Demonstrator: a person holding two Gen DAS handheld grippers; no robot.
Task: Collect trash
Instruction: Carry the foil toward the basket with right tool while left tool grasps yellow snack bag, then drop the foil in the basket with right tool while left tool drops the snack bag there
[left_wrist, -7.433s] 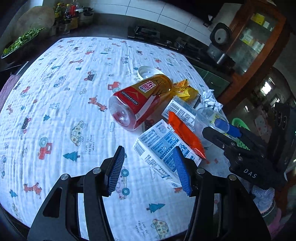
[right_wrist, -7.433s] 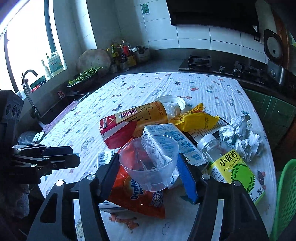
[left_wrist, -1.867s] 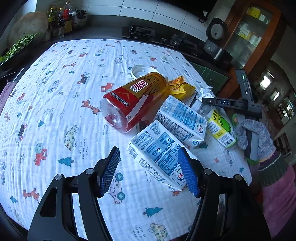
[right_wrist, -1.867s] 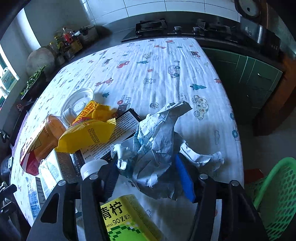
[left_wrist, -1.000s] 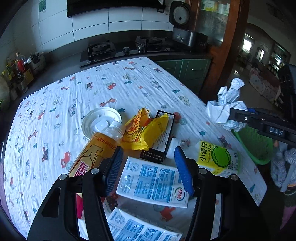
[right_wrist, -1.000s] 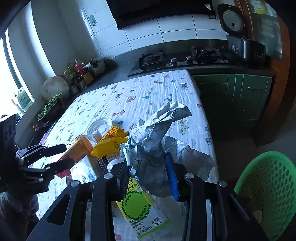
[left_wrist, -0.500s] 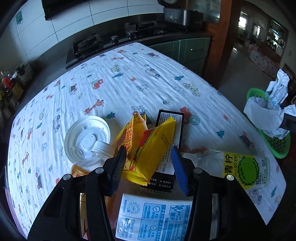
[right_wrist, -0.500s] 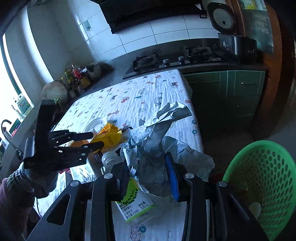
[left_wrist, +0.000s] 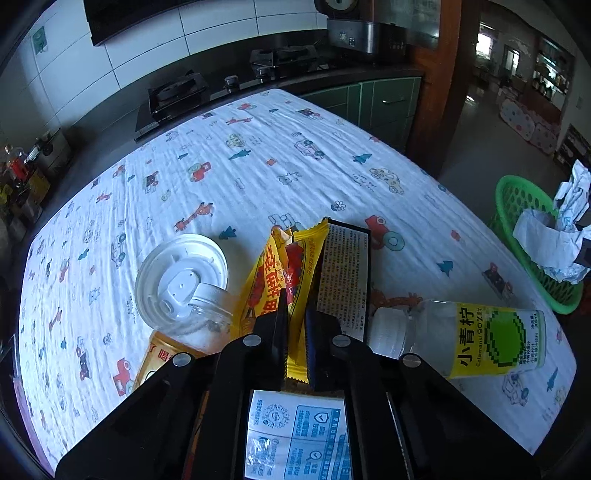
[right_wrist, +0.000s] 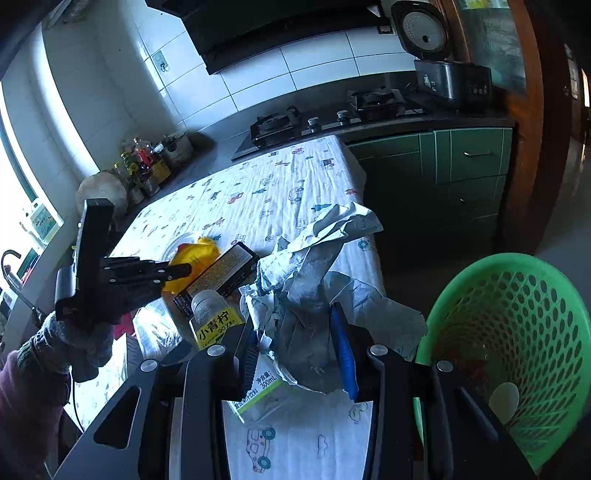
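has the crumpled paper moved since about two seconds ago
Yes. The right gripper has lifted the crumpled paper off the table and carried it right, toward the green basket.

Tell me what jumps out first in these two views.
The crumpled paper, clamped in the right gripper, is held beside the green basket that stands off the table's edge. On the cartoon-print cloth, the left gripper pinches a yellow wrapper amid the litter. Next to it lie a black box and a lime bottle on its side.
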